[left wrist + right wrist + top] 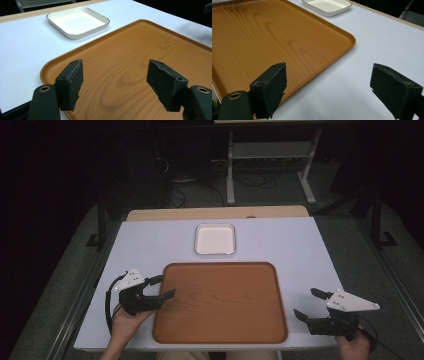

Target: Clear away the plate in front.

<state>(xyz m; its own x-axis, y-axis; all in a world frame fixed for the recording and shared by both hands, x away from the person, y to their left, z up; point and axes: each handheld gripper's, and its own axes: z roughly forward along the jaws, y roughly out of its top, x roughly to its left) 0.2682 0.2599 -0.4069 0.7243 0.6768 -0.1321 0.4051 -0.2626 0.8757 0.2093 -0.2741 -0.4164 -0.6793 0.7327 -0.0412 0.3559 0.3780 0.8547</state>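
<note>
Left hand-held gripper [161,287] is hovering over the near-left corner of the wooden tray [220,302], jaws spread wide and gripping nothing. Right hand-held gripper [309,304] is hanging just beside the tray's right edge, over the bare white surface [300,245], likewise released and empty. The tray is lying flat at the near middle of the surface; the white square dish [215,239] is sitting just beyond its far edge, apart from it (both appear empty). Judging the step as a two-sided pickup of the tray: each side's jaws should be straddling the raised rim before closing, at matching points along the opposite edges, so the tray is lifting level rather than tipping.
</note>
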